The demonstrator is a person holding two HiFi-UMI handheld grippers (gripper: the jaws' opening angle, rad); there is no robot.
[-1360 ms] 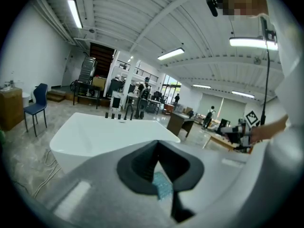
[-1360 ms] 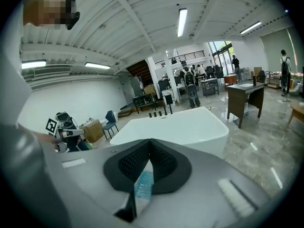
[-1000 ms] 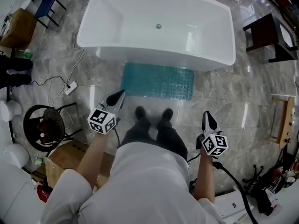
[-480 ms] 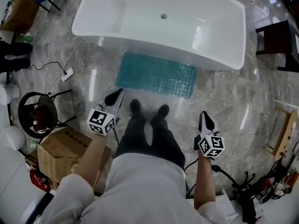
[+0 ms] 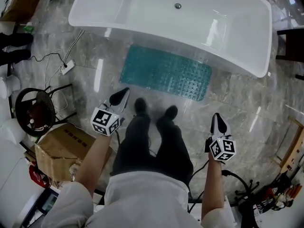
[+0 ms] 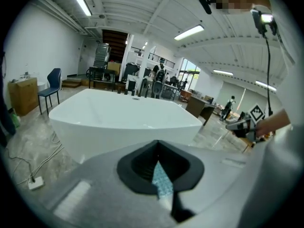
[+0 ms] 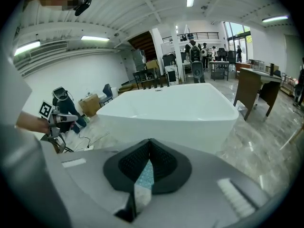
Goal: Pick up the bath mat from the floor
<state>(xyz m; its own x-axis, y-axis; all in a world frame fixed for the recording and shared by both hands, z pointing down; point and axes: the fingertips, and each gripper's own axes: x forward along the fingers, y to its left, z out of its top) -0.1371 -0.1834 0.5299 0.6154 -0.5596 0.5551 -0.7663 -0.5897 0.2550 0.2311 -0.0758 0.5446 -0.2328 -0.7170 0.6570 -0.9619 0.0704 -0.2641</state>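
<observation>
A teal bubbled bath mat [image 5: 165,78] lies flat on the marble floor against the white bathtub [image 5: 142,8], just beyond the person's shoes. My left gripper [image 5: 124,91] hangs shut above the floor near the mat's near-left corner, nothing in it. My right gripper [image 5: 217,116] is shut too, held right of the legs, short of the mat's right end. In the left gripper view the mat [image 6: 161,179] shows only as a sliver through the closed jaws, below the tub [image 6: 123,122]. The right gripper view gives the same sliver of mat [image 7: 145,175] under the tub [image 7: 175,113].
A cardboard box [image 5: 59,151] and a black floor fan [image 5: 33,113] stand at the left. A power strip with cable [image 5: 66,67] lies on the floor left of the mat. Dark furniture [image 5: 290,44] is at the right edge, a wooden frame [image 5: 293,144] lower right.
The head view has shifted forward: tub and mat sit lower and nearer the shoes. Both grippers keep their place beside the legs and stay shut.
</observation>
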